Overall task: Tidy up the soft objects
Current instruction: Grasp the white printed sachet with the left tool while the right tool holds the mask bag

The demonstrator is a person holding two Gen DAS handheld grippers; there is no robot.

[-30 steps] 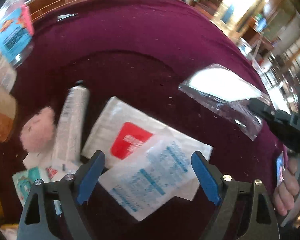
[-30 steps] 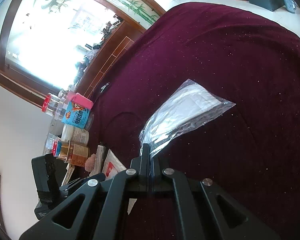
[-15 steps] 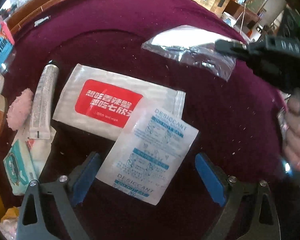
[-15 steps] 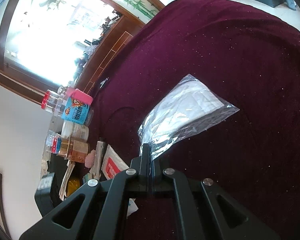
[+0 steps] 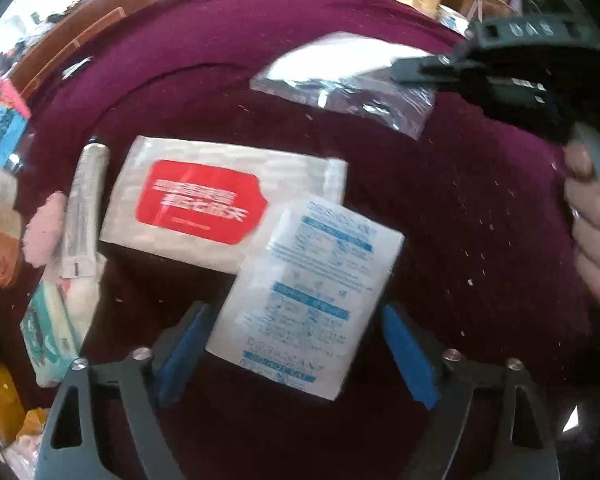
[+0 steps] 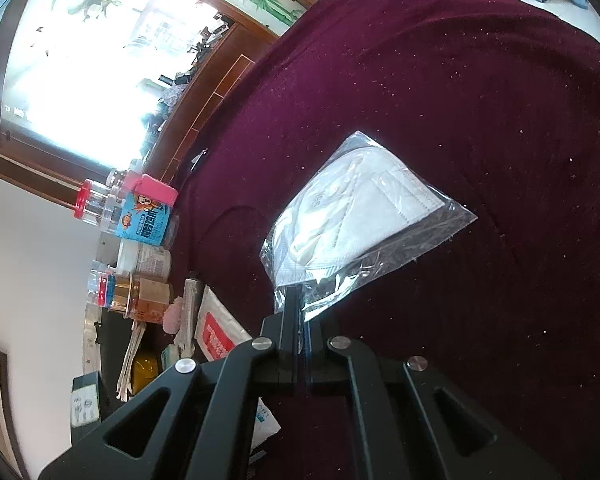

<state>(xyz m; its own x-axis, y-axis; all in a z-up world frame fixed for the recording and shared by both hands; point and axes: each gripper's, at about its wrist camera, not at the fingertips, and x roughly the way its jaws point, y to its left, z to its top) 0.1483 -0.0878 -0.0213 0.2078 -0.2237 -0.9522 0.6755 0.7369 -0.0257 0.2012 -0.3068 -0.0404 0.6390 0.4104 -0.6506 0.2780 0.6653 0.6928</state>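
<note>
Bagged face mask [image 6: 352, 220]: a folded white mask sealed in a clear plastic sleeve, pinched at one corner by your right gripper [image 6: 298, 312], whose jaws are closed on the film. The corner hold leaves the mask itself uncrushed and appears to let the sleeve trail over the maroon surface [image 6: 480, 100]; whether its far end touches the cloth cannot be told. Its long axis runs away from the jaws toward the far right edge of the surface, with the free corner leading.

Desiccant sachet [image 5: 308, 304]: a white packet printed in blue, lying flat near the front edge of the surface, between the blue pads of your left gripper [image 5: 296, 350]. These jaws stand wide open, one on each side, touching nothing, which suggests a grasp in preparation. The sachet's long axis is tilted, its top corner leaning to the right and overlapping the wet-wipe pack [image 5: 216, 204].

Wet-wipe pack: white with a red label, long axis lying across the surface. Beside its left end lie a tube [image 5: 85, 208], a pink puff [image 5: 44, 228] and a small tissue pack [image 5: 50, 336], crowded toward the left edge. Jars and a blue carton [image 6: 148, 220] stand along that edge.
</note>
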